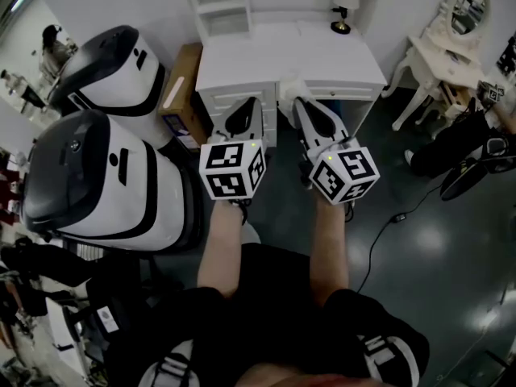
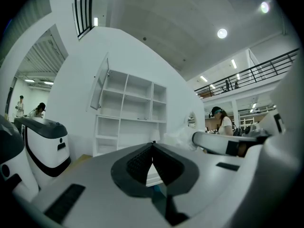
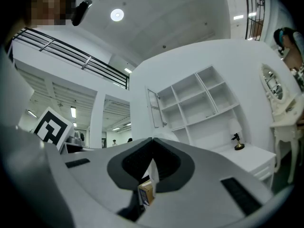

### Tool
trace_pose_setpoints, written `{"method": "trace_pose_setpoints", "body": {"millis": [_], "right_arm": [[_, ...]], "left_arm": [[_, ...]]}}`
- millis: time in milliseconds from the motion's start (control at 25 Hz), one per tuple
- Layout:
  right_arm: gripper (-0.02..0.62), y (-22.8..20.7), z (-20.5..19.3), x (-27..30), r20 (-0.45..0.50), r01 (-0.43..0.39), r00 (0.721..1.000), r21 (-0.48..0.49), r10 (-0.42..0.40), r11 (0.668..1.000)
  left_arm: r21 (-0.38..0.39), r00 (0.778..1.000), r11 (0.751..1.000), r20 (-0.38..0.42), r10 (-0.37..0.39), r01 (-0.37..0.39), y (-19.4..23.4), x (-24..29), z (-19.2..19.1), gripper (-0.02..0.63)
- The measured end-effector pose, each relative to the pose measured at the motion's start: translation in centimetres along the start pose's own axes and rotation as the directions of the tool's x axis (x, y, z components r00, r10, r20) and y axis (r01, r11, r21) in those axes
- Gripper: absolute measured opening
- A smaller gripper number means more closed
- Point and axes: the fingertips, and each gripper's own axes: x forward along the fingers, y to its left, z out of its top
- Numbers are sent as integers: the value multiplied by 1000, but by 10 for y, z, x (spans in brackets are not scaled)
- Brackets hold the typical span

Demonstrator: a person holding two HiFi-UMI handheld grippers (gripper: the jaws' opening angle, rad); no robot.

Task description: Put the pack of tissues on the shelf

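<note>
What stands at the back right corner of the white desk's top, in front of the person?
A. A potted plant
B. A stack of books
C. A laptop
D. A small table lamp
D: a small table lamp with a white shade stands at the back right corner of the white desk, close to the wall.
</note>
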Motion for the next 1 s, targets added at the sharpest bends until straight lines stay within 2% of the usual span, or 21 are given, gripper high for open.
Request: {"method": "trace_pose_setpoints", "body": {"millis": [400,600,720,840,1000], "right_arm": [[18,-6,-24,36,-40,12,999,-6,-12,1000],[18,-21,-28,52,-61,33,998,-13,-34,999],[18,-35,-33,64,-64,49,997,5,-49,999],[18,-40,-39,84,-63,46,997,23,-44,999],[17,-23,-54,123,-67,-1,998,41,4,999]], "left_arm": [[-50,1000,999,-20,13,-14,46,24,-15,11],[-4,999,999,-30,34,-34,53,45,-18,11],[-21,999,999,-34,36,-37,65,53,-20,11],[-18,997,998,-41,66,-67,90,58,-21,11],[-31,992,992,-44,119,-120,135,60,-22,11]]}}
